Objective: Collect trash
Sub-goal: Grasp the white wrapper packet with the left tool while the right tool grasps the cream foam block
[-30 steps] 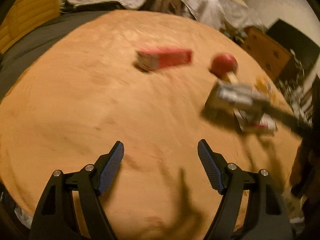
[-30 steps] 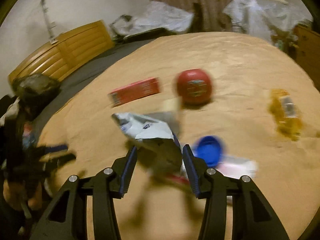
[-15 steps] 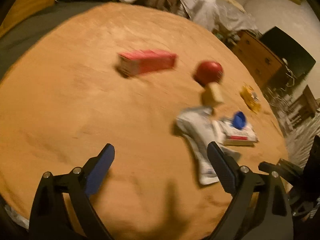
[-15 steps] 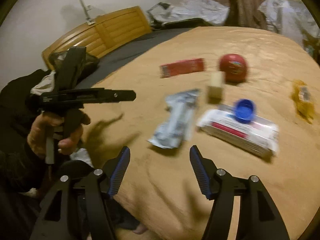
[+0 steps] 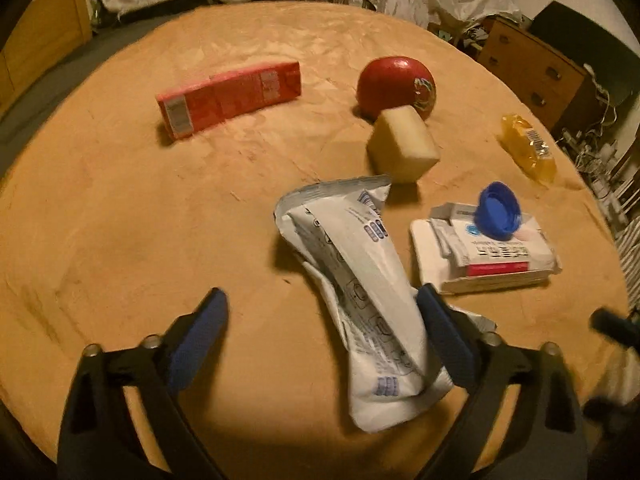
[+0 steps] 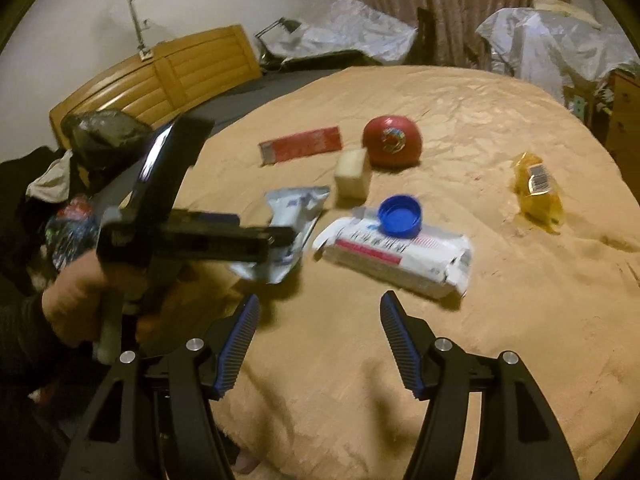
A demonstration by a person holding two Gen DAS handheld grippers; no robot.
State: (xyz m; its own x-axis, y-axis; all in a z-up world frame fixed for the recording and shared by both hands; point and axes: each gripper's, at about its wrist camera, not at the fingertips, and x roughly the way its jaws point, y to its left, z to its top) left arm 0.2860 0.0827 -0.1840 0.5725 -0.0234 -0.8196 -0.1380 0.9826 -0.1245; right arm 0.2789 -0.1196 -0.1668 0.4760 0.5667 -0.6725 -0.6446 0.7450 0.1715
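On the tan blanket (image 5: 120, 220), in the left wrist view, a white pouch (image 5: 360, 280) is seen lying flat, its near end between the spread jaws of the left gripper (image 5: 322, 334); nothing is pinched; a wipes pack (image 5: 488, 256) with a blue cap (image 5: 498, 210) on it lies just right of the pouch; a red box (image 5: 228, 98), red ball (image 5: 396, 86), pale block (image 5: 402, 148) and yellow wrapper (image 5: 528, 148) lie farther off.

From the right wrist, the right gripper (image 6: 318, 334) is seen spread wide and empty above the blanket (image 6: 520, 300); the wipes pack (image 6: 396, 256) lies just ahead; the pouch (image 6: 288, 224) is partly hidden behind the hand-held left gripper (image 6: 280, 236).
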